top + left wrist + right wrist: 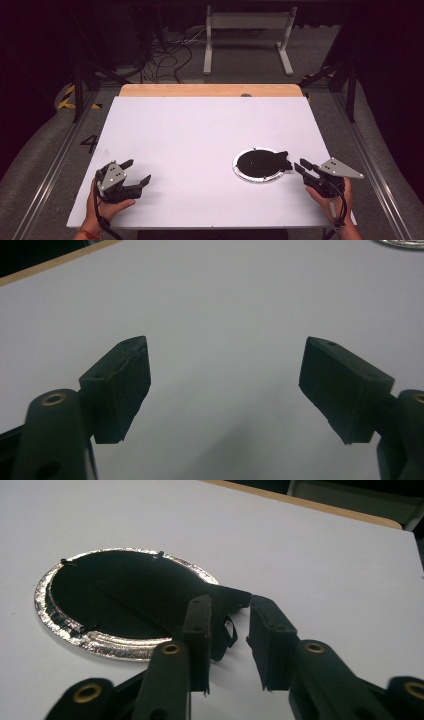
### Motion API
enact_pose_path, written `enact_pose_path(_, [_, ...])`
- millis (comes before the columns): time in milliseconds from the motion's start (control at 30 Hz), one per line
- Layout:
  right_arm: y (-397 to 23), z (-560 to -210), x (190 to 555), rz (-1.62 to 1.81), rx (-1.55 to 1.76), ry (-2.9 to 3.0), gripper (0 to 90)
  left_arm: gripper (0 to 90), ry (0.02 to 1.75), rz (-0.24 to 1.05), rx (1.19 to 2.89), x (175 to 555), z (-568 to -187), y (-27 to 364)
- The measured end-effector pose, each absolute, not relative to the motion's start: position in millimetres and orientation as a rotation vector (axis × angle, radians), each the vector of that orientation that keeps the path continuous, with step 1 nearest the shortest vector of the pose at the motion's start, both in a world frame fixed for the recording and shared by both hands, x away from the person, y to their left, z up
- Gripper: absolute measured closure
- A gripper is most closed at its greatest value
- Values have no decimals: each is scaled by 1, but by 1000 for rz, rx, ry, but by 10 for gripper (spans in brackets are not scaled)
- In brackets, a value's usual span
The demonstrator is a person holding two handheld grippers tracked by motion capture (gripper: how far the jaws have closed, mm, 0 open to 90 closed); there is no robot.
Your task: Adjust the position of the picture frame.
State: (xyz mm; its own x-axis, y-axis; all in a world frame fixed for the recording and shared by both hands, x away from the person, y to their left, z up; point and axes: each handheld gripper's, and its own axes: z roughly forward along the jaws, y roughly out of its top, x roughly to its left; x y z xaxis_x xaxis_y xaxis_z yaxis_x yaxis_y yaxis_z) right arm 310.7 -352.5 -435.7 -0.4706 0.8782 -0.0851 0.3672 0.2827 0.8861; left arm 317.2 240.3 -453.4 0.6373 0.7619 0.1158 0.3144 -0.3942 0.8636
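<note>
The surface [200, 145] carries one silver-rimmed round plate [245, 175] at about four o'clock, and one black cloth piece [262, 162] lies on it. Two grippers are present: left gripper [139, 173] at seven o'clock, right gripper [301, 166] at four.

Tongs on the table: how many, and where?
2. Left tongs sit near the table's front-left corner, open with nothing between them. Right tongs sit front-right, tips just beside the foil-rimmed black disc.

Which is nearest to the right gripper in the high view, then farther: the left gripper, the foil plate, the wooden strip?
1. foil plate, just left of the right gripper.
2. left gripper, near left corner.
3. wooden strip, far edge.
</note>
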Motion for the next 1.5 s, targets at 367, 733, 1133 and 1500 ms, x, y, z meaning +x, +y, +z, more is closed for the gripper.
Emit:
enact_pose_path(367, [-363,-439,327,1056,1186,1990,900,244,820,599,1989,310,-452,235])
enact_pose_path(733, [-355,-449,341,993,1198,2068,900,479,771,503,2035,312,-451,220])
enact_pose_path(1133, [-347,-454,346,958,1183,2126,900,900,709,444,2109,313,-450,213])
enact_pose_path(1500, [-346,-455,347,968,1196,2140,900,893,632,400,2171,323,-450,181])
